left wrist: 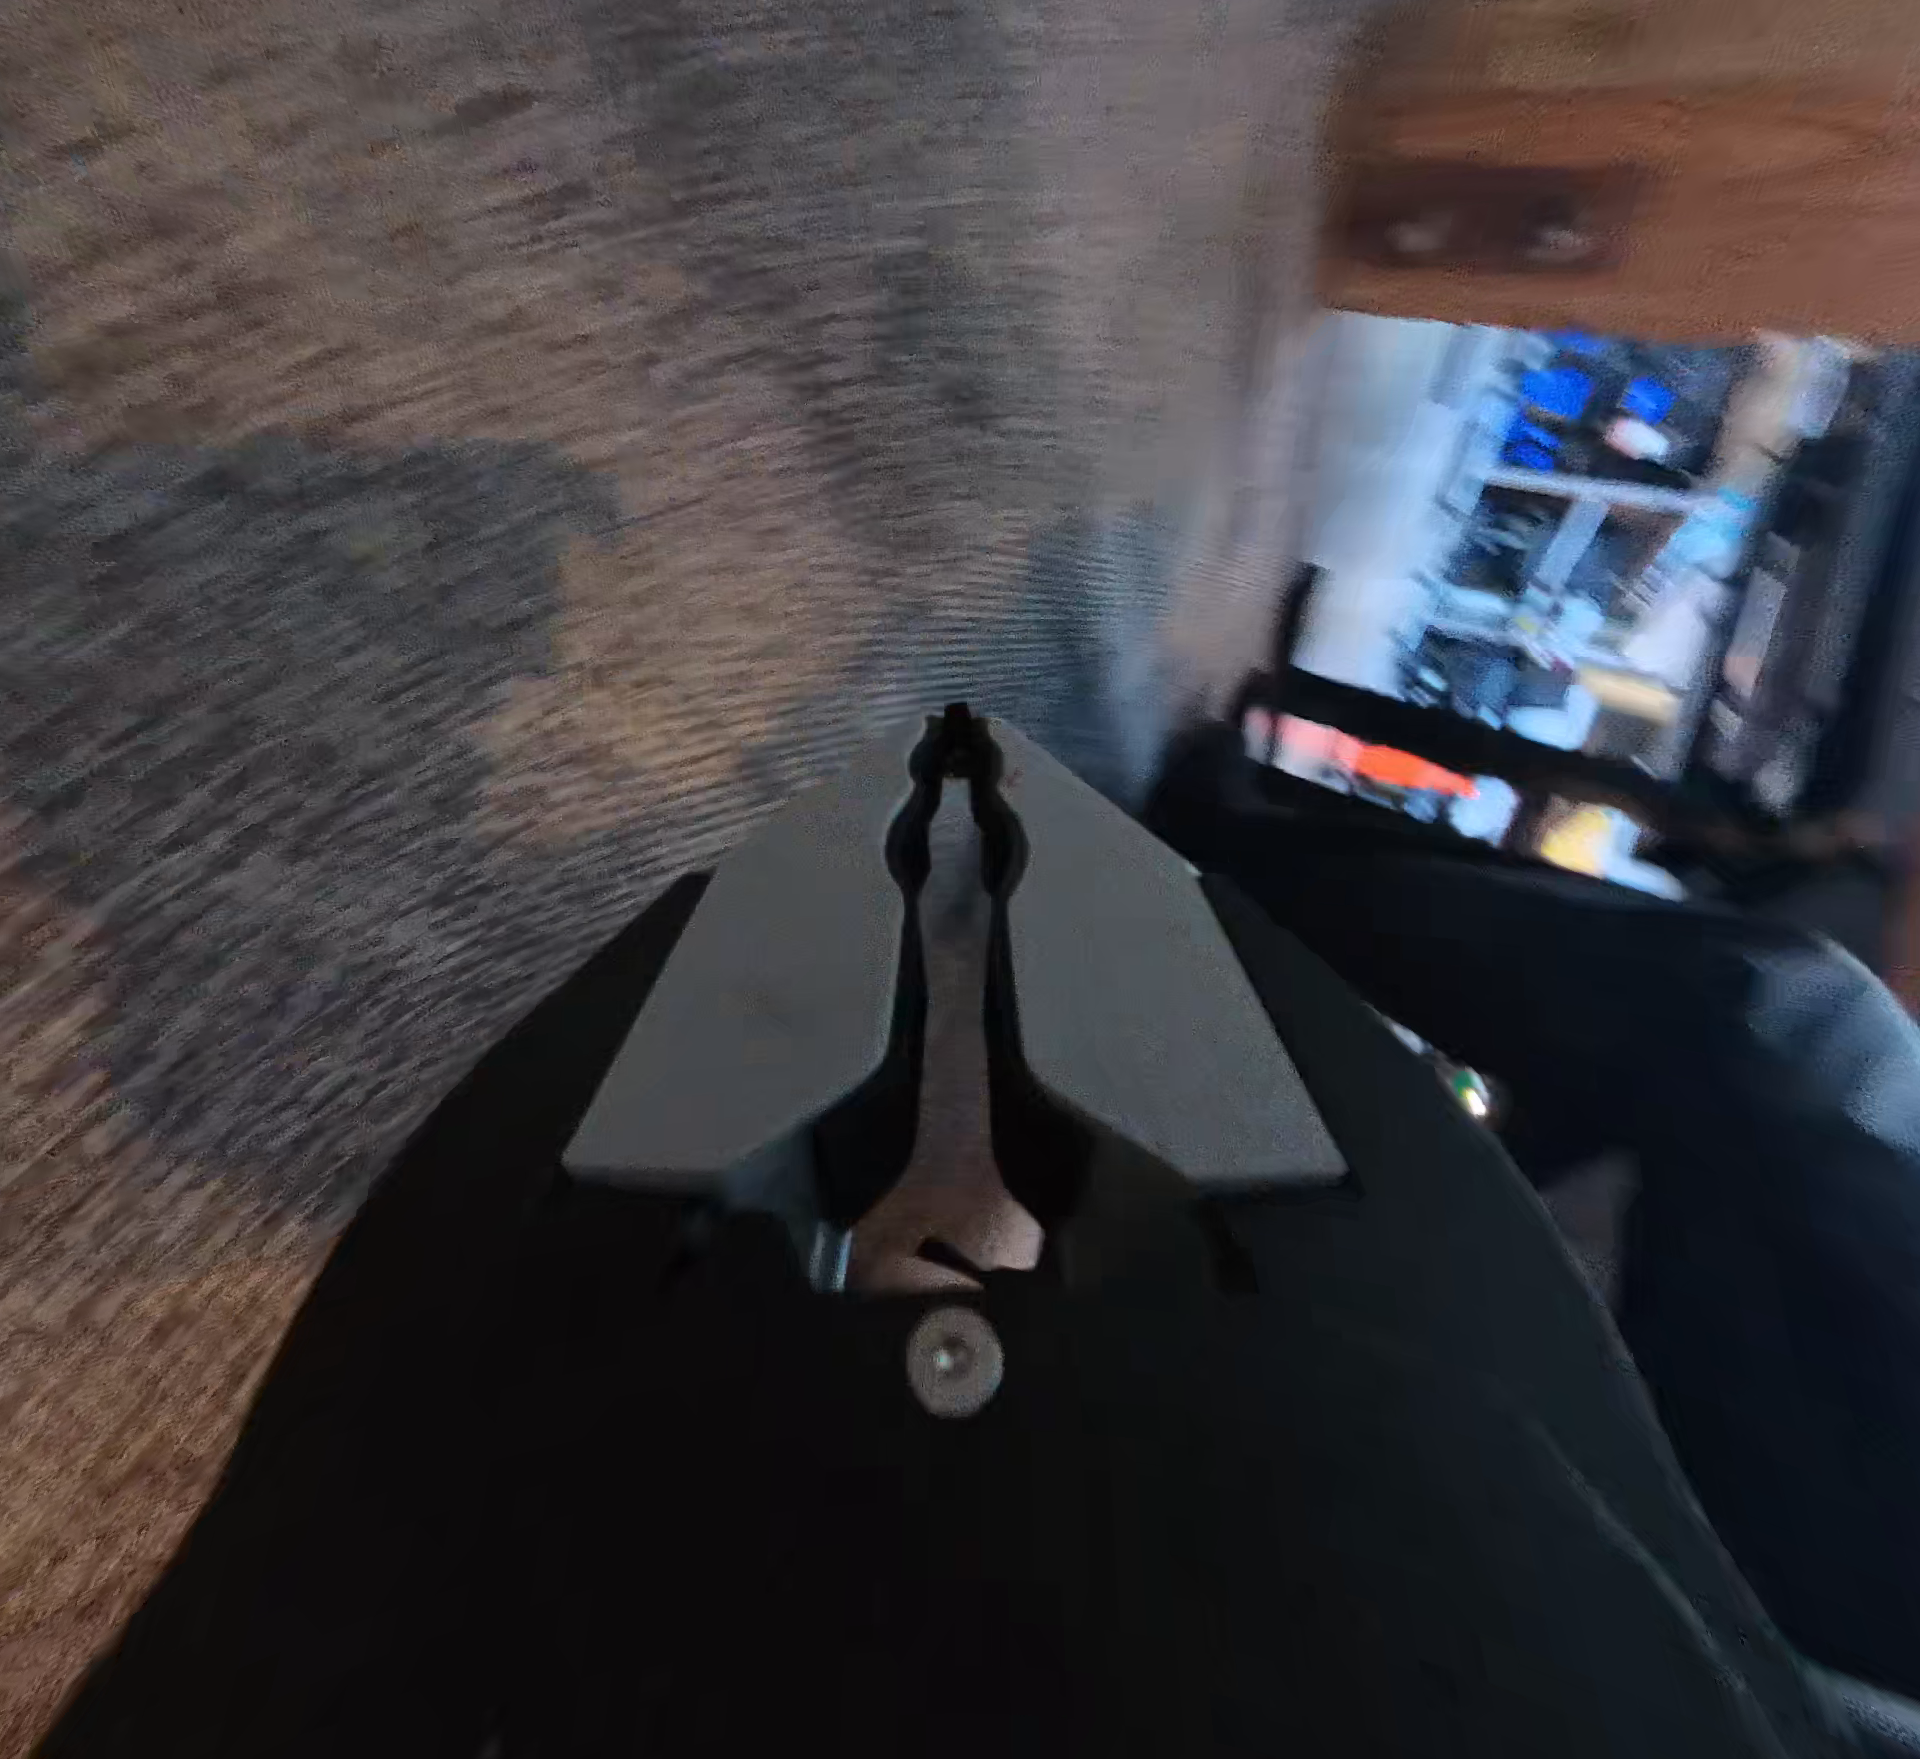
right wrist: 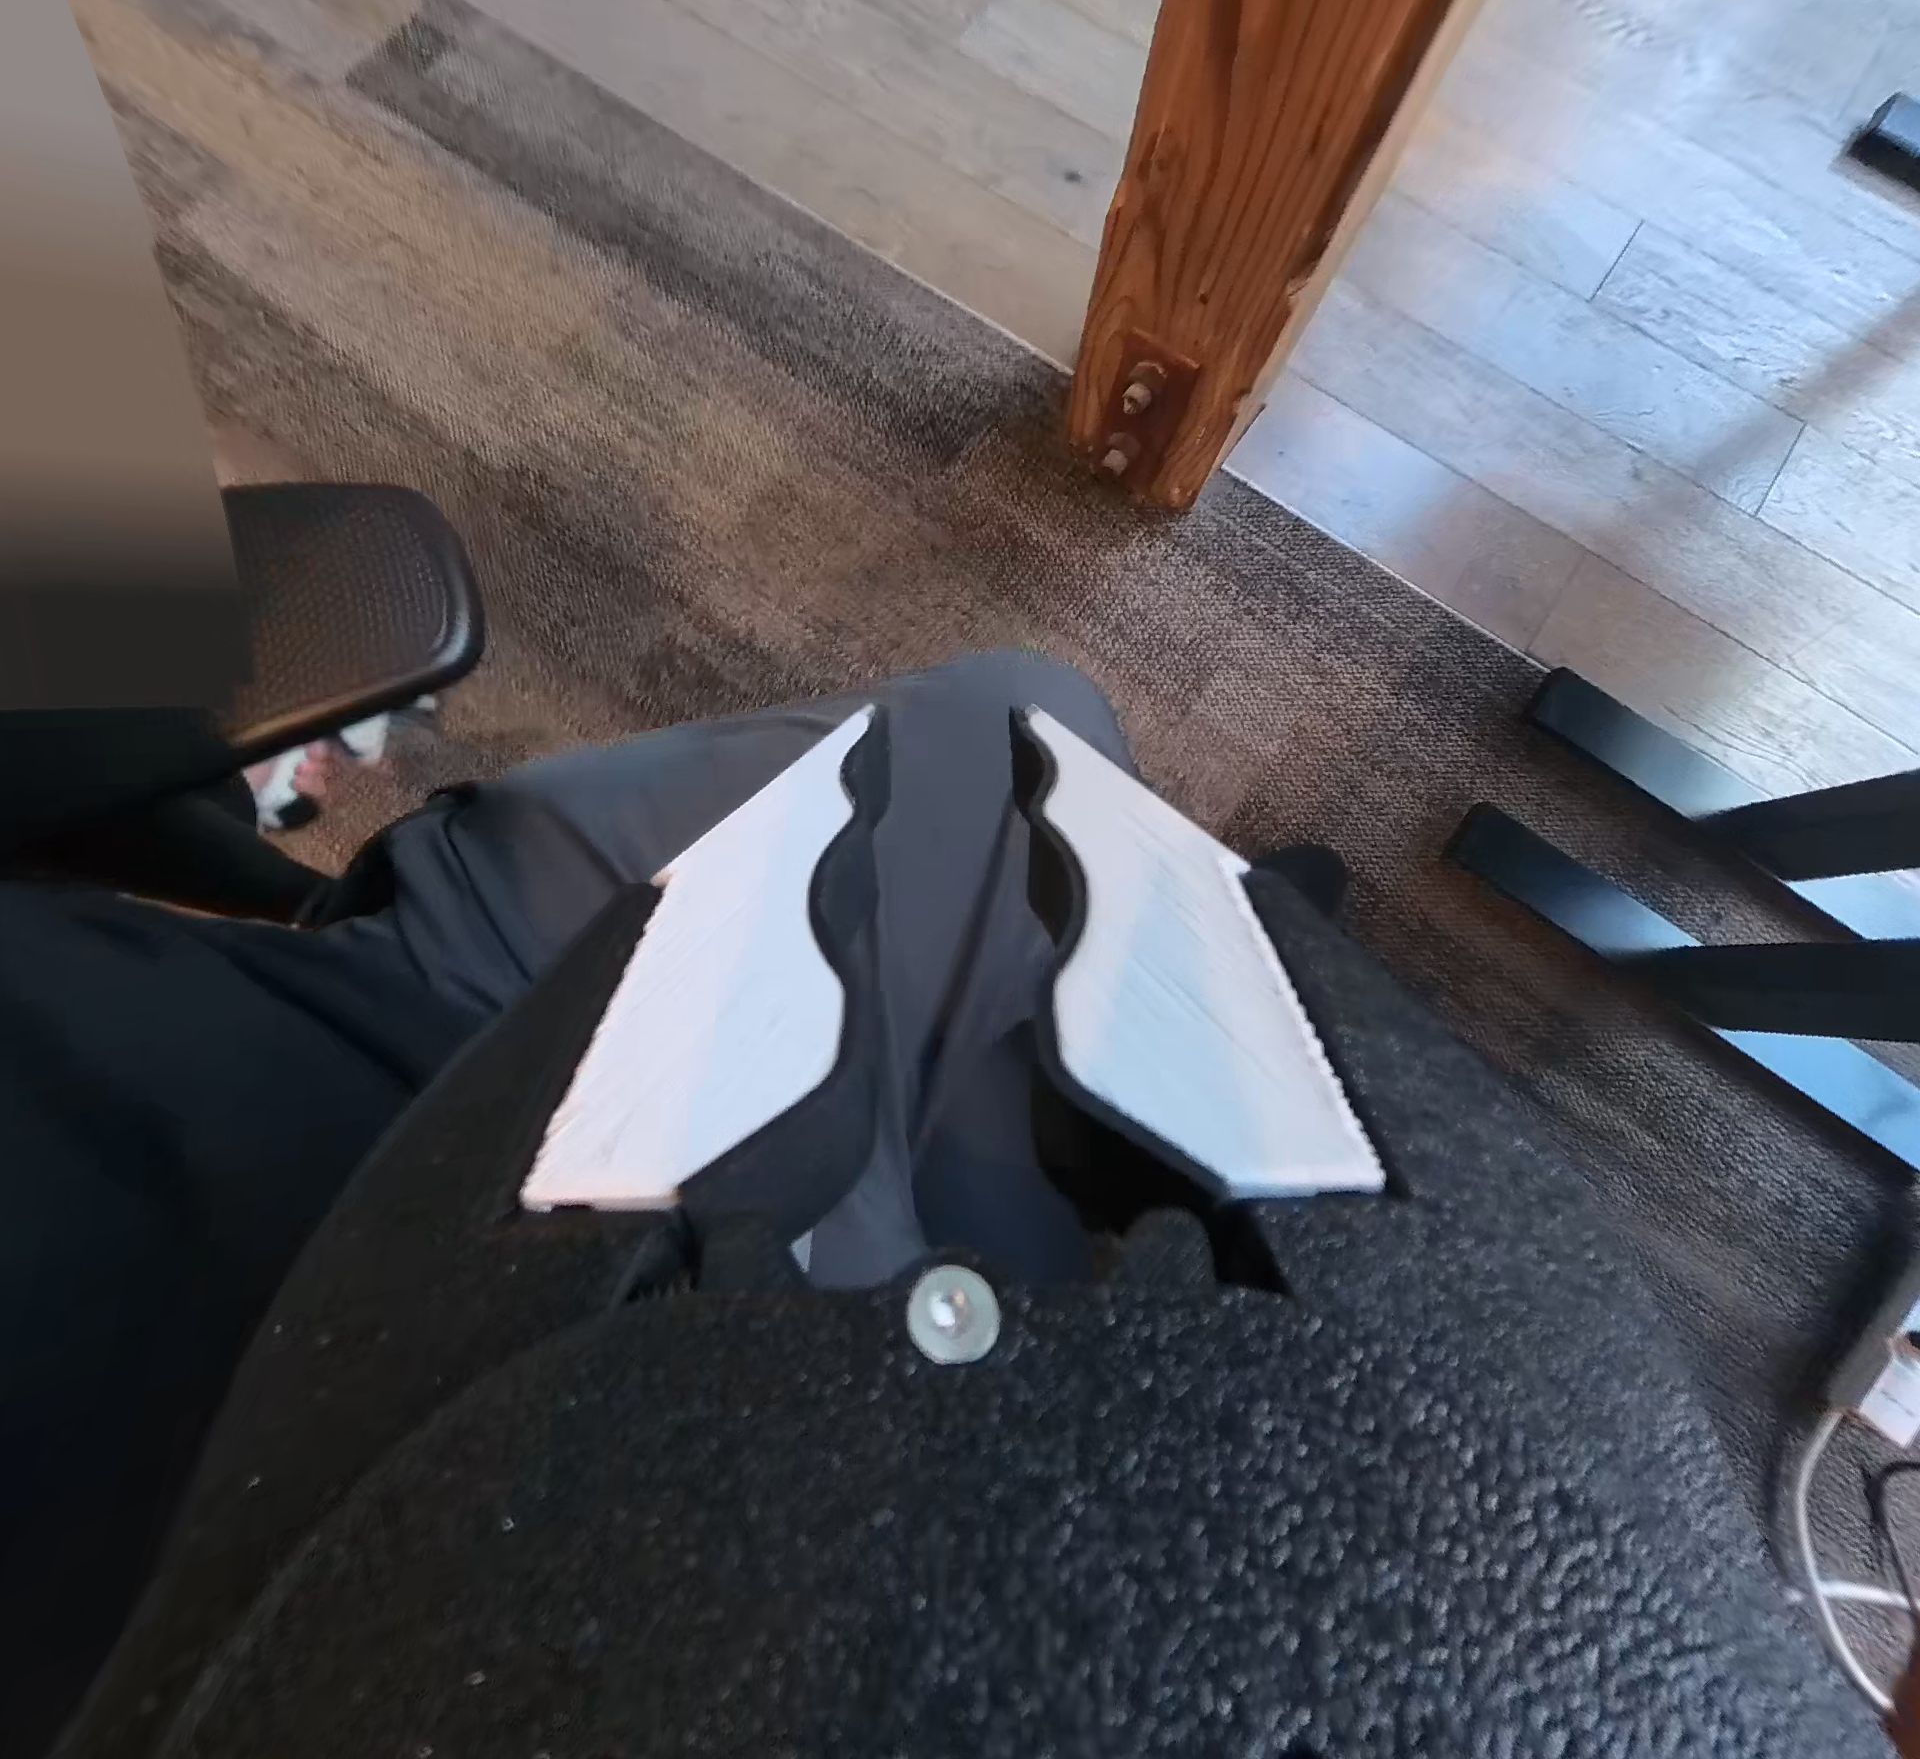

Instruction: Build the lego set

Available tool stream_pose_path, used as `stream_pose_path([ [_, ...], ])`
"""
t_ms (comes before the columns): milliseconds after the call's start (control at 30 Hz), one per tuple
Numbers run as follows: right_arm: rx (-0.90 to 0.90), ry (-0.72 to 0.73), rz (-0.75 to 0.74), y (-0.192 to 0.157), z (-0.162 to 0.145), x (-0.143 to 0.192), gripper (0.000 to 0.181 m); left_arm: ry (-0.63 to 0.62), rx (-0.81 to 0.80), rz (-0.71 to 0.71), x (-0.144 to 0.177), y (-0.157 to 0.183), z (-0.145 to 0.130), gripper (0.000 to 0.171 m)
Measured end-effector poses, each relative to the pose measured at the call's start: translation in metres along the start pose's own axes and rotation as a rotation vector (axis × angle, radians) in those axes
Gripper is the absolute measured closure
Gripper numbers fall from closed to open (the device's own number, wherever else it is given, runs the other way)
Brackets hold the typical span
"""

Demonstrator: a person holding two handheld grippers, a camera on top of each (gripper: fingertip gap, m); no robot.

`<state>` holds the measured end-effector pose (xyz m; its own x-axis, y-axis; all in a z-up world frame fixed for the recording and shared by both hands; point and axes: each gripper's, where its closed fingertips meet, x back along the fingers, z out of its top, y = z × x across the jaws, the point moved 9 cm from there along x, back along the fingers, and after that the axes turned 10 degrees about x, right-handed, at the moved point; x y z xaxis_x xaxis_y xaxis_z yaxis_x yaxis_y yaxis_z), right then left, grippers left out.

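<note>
An office floor of mottled brown-grey carpet (right wrist: pixel 644 421) meets pale plank flooring (right wrist: pixel 1558 338) along a diagonal seam, filling both wrist views; the left view is heavily motion-blurred. A wooden post (right wrist: pixel 1268 151) stands on that seam at 12 o'clock in the right view, bolts showing in a recess at its foot, and the same post (left wrist: pixel 1662 120) shows blurred at 2 o'clock in the left view. Dark trousers (right wrist: pixel 935 899) on a seated person's lap fill the ground under the right gripper. A black mesh chair arm (right wrist: pixel 343 597) sits at 9 o'clock, black table legs (right wrist: pixel 1704 878) at 3 o'clock, and white cables (right wrist: pixel 1829 1543) trail at 4 o'clock. Blurred shelving (left wrist: pixel 1558 566) with blue and orange items appears at 3 o'clock in the left view.

The right gripper (right wrist: pixel 945 722) hovers over the lap with a moderate gap between its fingers, holding nothing. The left gripper (left wrist: pixel 958 722) points at bare carpet, fingertips closed together, nothing visibly between them.

No object of work is in either view, and neither gripper touches anything; nothing handled shows, finished or begun.
</note>
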<state>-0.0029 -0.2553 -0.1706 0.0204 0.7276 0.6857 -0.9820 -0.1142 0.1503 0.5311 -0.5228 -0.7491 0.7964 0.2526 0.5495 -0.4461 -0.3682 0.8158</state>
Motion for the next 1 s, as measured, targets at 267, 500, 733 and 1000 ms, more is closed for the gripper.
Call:
stream_pose_path([
  [267, 0.022, 0.175, -0.253, 0.012, -0.054, 0.106, 0.161, -0.276, -0.764, -0.560, -0.018, 0.391, -0.023, 0.169],
  [500, -0.041, 0.225, -0.708, 0.013, -0.153, 0.281, 0.162, -0.687, -1.598, -0.816, -0.017, 0.692, -0.280, 0.168],
  [733, -0.385, 0.294, -0.782, -0.020, -0.278, 0.335, 0.163, -1.050, -2.394, -1.132, -0.050, 0.667, -0.654, 0.167],
  [1000, -0.426, 0.021, -0.710, 0.000, -0.296, 0.277, 0.161, -1.392, -2.596, -1.714, -0.118, 0.568, -0.819, 0.169],
])
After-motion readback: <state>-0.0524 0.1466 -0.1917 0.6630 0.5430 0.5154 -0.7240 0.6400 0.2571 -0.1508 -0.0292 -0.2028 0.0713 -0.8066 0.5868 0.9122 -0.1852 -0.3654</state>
